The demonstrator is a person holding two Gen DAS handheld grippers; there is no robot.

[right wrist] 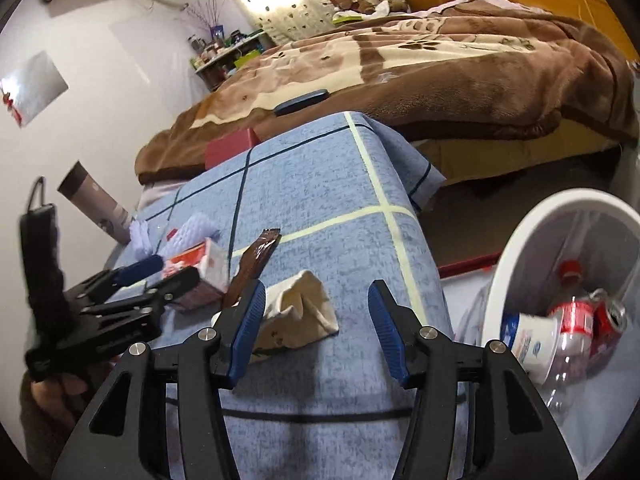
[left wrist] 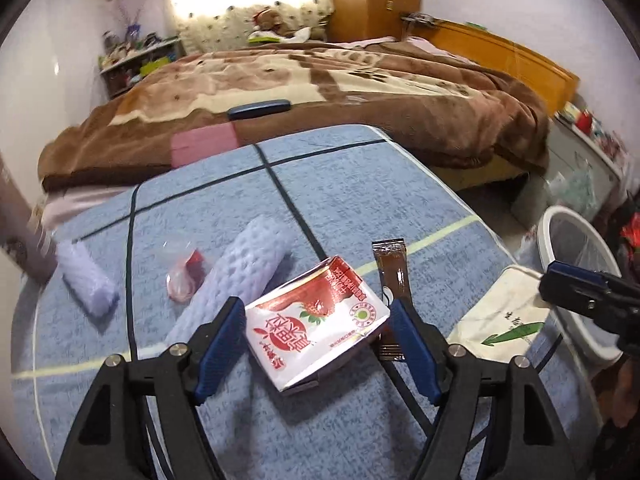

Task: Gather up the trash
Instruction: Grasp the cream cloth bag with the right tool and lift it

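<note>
Left gripper point(left wrist: 316, 344) poised around the strawberry milk carton point(left wrist: 316, 324), jaws apart and not yet pressing.

Right gripper point(right wrist: 316, 320) spread wide with nothing between its fingers, hovering over the blue cloth point(right wrist: 320, 184) near the white bin point(right wrist: 520, 240) at about three o'clock in the right wrist view. Carton lying flat on the cloth, its flattened sides just inside the blue pads (a gap visible at both). Brown wrapper point(left wrist: 390, 268) at one o'clock from the carton, partly tucked beneath it; cream tote bag point(left wrist: 504, 312) at three o'clock. Best to centre the pads on the carton's long edges, lower until level with its mid-height, then squeeze gently, since the crushed card likely buckles. Worth keeping the right pad clear of the wrapper to avoid dragging it along.
</note>
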